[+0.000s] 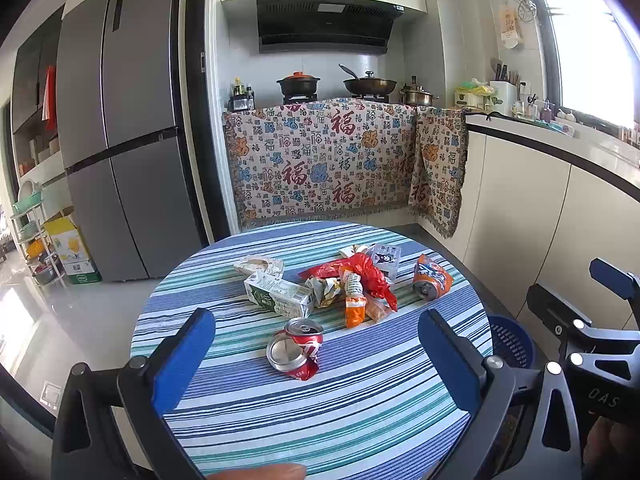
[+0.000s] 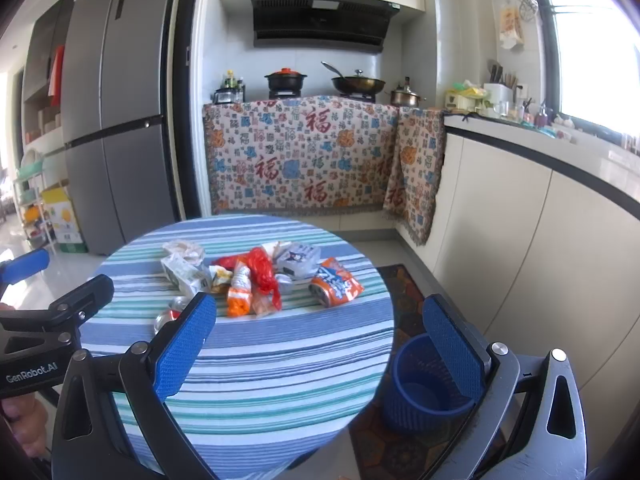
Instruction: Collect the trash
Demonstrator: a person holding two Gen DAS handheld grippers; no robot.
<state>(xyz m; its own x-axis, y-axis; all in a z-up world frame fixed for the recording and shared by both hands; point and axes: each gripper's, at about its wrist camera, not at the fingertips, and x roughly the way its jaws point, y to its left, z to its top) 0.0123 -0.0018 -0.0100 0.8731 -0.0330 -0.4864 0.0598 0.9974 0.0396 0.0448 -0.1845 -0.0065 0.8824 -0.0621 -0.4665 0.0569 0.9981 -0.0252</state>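
Left wrist view
- Left tool [image 1: 316, 360]: jaws spread wide, nothing between them, held above the near part of the desk [image 1: 360, 420].
- Red can [image 1: 295, 350]: crushed, lying nearest of all the trash, straight ahead between the blue pads.
- Carton [image 1: 278, 294]: on its side, just beyond the red can.
- Wrappers [image 1: 356, 280]: a red and orange heap at the middle of the desk, touching one another.
- Orange can [image 1: 432, 278]: lying at the right edge of the heap.
- Bin [image 1: 512, 340]: blue, on the floor at the right of the desk, mostly hidden by the desk edge.
- Right tool [image 1: 592, 320]: seen at the far right, only partly in frame.

Right wrist view
- Right tool [image 2: 320, 340]: jaws wide apart, empty, held over the right near edge of the desk [image 2: 280, 380].
- Bin [image 2: 424, 392]: on a rug beside the desk; the inside that shows holds nothing.
- Trash heap [image 2: 260, 276]: all on the desk, well apart from the bin.

Progress
- Done: nothing, it appears; no piece is gripped or binned.
- Left: every item.
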